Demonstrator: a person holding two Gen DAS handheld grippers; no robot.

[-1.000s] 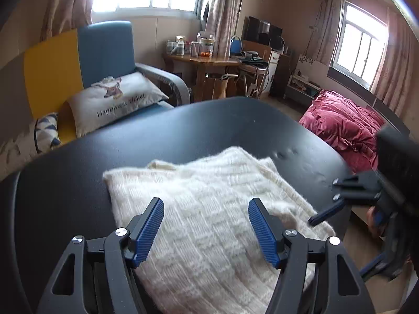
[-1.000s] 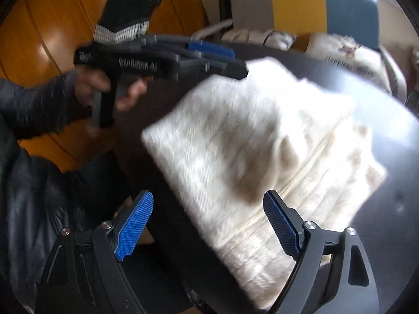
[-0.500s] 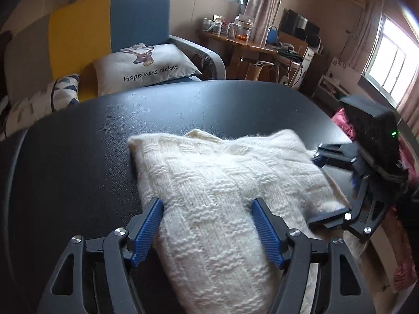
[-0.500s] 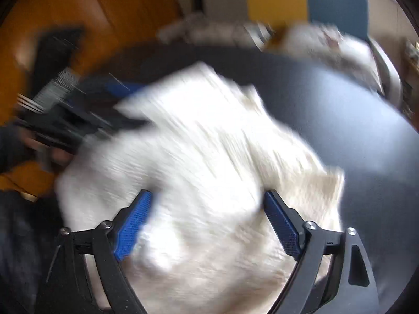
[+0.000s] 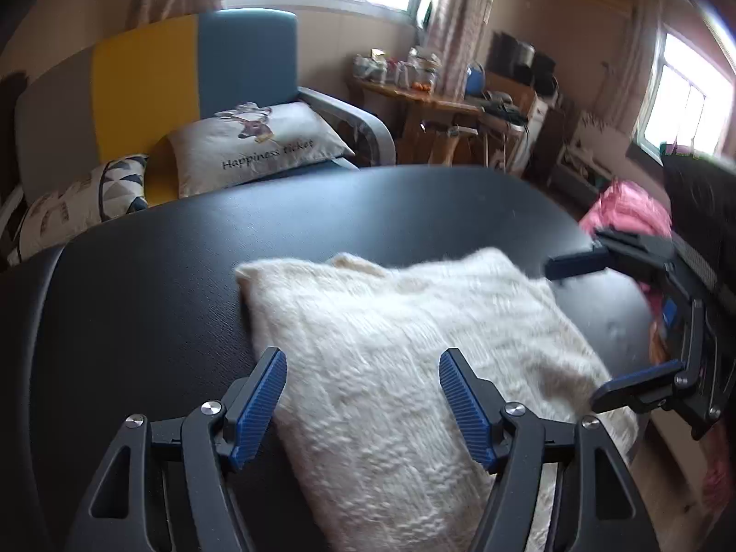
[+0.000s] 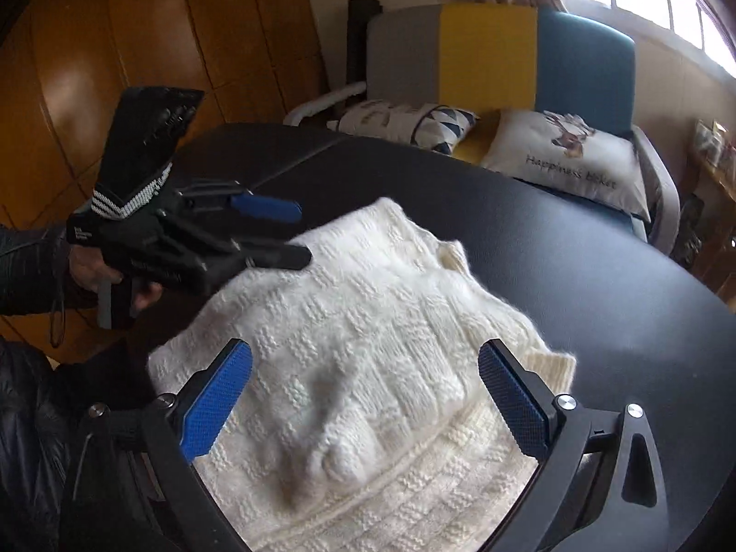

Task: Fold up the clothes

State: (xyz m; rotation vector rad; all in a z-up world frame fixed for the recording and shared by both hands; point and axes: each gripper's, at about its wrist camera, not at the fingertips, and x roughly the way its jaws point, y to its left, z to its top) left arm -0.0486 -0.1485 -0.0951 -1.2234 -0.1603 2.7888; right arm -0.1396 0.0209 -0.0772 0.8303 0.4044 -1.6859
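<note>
Both tools hang wide-jawed and empty over the knit (image 5: 414, 345): the left tool (image 5: 363, 402) over its near end, and the right tool (image 6: 365, 398), its jaws having just spread, over its thick folded edge. The knit lies folded on the black counter (image 5: 161, 276). Best to press the bulge flat and square the edges. Beyond stands a sofa (image 5: 193, 92).

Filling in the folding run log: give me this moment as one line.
stage: sweater folded on black table | left gripper: open, over sweater, nothing gripped | right gripper: jaws just opened wide, over sweater, nothing gripped
</note>
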